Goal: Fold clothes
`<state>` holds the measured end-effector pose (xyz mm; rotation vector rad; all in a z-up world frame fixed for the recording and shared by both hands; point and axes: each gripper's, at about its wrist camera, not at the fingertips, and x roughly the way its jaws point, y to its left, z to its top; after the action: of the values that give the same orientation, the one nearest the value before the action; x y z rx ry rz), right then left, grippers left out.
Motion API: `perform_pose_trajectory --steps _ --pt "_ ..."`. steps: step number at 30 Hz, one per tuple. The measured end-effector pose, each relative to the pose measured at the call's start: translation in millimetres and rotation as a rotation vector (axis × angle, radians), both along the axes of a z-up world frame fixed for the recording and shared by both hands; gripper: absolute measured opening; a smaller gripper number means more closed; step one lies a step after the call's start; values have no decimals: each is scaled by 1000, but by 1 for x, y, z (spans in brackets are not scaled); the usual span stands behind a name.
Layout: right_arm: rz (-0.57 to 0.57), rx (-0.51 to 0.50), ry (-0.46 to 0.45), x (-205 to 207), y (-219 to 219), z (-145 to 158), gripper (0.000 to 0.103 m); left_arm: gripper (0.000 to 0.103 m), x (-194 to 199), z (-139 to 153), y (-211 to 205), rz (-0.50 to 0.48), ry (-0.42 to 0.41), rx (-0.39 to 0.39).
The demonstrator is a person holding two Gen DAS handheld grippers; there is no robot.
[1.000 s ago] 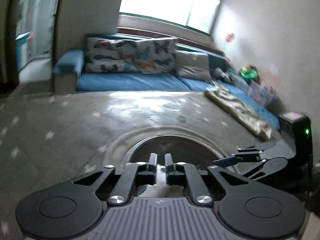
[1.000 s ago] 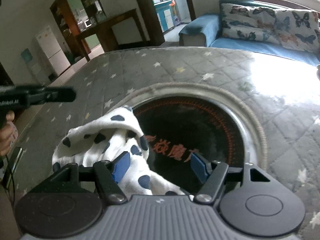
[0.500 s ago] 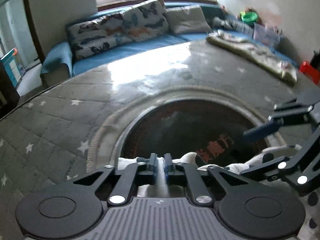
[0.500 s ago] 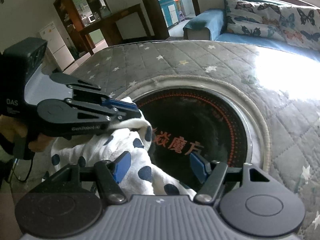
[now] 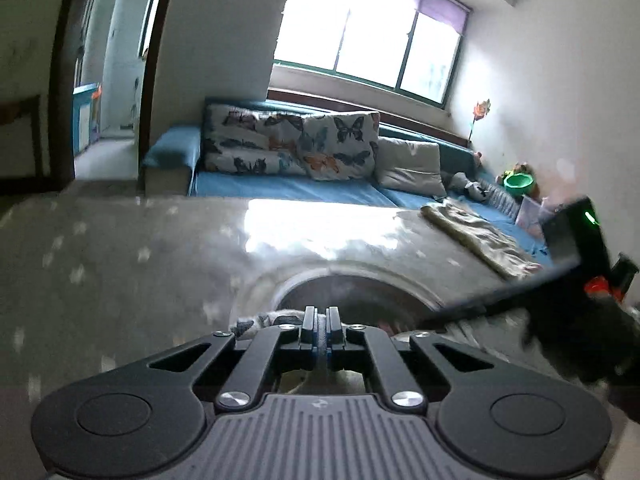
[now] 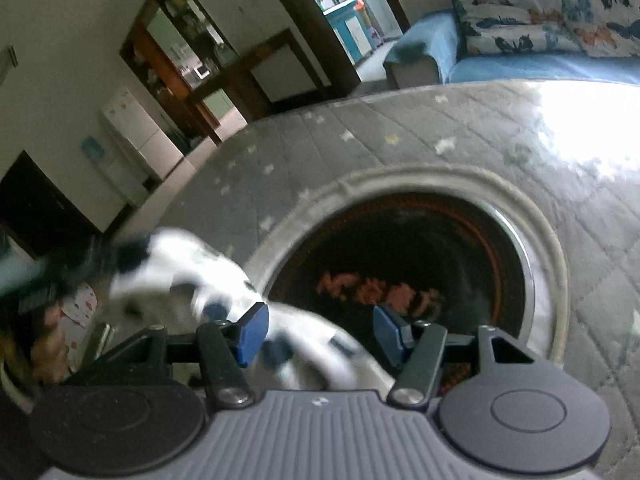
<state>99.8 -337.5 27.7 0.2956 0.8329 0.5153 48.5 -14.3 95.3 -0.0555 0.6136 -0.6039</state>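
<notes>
Left fingers (image 5: 321,322) pinching the spotted cloth (image 6: 224,280), right fingers (image 6: 316,330) closing around it, above a star-quilted table (image 6: 400,136) near a blue sofa (image 5: 288,188).

So the quilted table cover (image 6: 500,128) fills the middle of both views, with a round opening (image 6: 404,276) cut into it near the bottom center. The spotted garment (image 6: 192,276) drapes over the opening's lower-left rim in the right wrist view. Behind the table runs the sofa (image 5: 288,188), cushions (image 5: 296,146) along its back. A folded cloth (image 5: 476,236) lies on the table's right edge.
</notes>
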Motion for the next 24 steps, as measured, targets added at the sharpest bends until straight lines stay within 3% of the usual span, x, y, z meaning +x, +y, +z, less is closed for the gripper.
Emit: perform_pose_trajectory --steps 5,9,11,15,19,20,22,24 --pt "79 -29 52 -5 21 -5 60 4 -34 -23 20 -6 63 91" --pt "164 -102 64 -28 46 -13 56 8 -47 -29 18 -35 57 195" --pt "190 -142 51 -41 58 -15 54 8 -50 -21 17 -34 30 195" --pt "264 -236 9 -61 80 -16 54 33 -49 5 8 -34 -61 143" --pt "306 -301 -22 -71 94 -15 54 37 -34 6 -26 -57 -117 212" --pt "304 -305 -26 -72 94 -14 54 38 -28 2 -30 -42 -115 225" --pt "292 -300 -33 -73 91 -11 54 52 -9 -9 -32 -4 -64 229" --pt "281 -295 -35 -70 89 -10 54 57 7 -22 -29 30 -11 239"
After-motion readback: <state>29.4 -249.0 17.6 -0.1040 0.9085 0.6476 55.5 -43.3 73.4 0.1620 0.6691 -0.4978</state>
